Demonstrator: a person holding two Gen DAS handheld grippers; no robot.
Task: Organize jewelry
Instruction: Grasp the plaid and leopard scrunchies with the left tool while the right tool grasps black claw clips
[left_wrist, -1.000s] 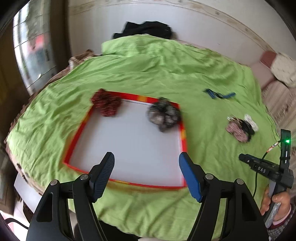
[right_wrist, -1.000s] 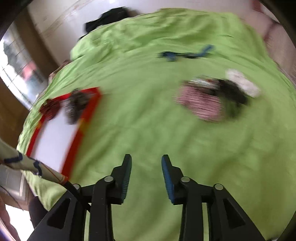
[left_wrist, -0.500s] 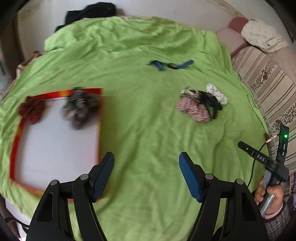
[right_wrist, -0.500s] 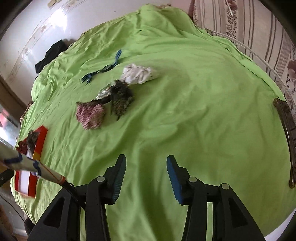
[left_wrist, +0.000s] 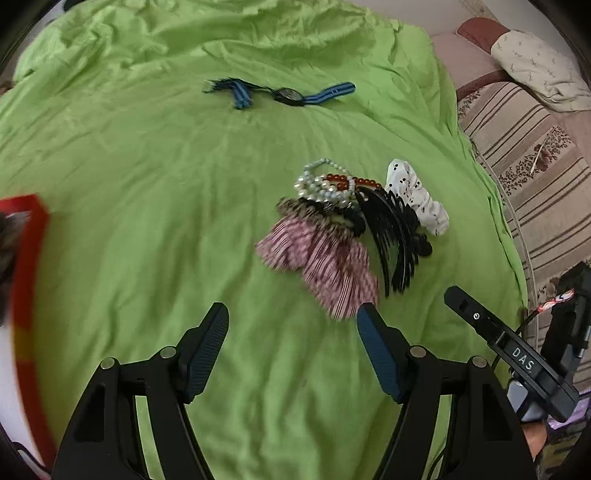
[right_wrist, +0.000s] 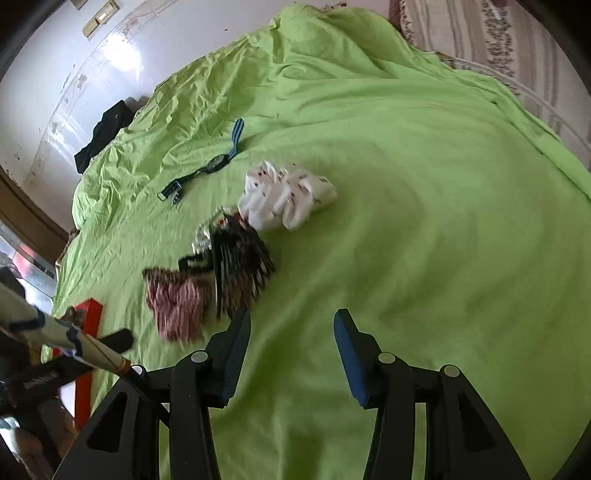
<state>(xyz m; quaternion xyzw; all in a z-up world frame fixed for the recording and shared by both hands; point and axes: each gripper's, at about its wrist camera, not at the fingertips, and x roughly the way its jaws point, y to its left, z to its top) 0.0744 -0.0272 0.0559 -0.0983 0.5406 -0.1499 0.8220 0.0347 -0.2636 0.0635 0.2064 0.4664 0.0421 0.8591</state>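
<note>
On the green cloth (left_wrist: 147, 177) lies a heap of accessories: a pink striped scrunchie (left_wrist: 321, 258), a black hair comb (left_wrist: 391, 236), bead bracelets (left_wrist: 325, 182) and a white spotted scrunchie (left_wrist: 417, 195). A blue-strapped watch (left_wrist: 284, 94) lies farther back. My left gripper (left_wrist: 291, 317) hovers open just short of the pink scrunchie, its right fingertip at the scrunchie's near edge. My right gripper (right_wrist: 291, 319) is open and empty over bare cloth, with the pink scrunchie (right_wrist: 177, 299), comb (right_wrist: 236, 266) and white scrunchie (right_wrist: 288, 195) ahead to its left.
A red-framed white tray (left_wrist: 26, 258) holding a dark scrunchie sits at the left edge, its corner (right_wrist: 88, 314) also in the right wrist view. A striped sofa (left_wrist: 535, 147) borders the cloth on the right. A black garment (right_wrist: 107, 129) lies at the far edge.
Both grippers swung right, away from the tray and toward the heap, which now looks larger and nearer. The right gripper's jaws have widened. The left jaws kept their gap.
</note>
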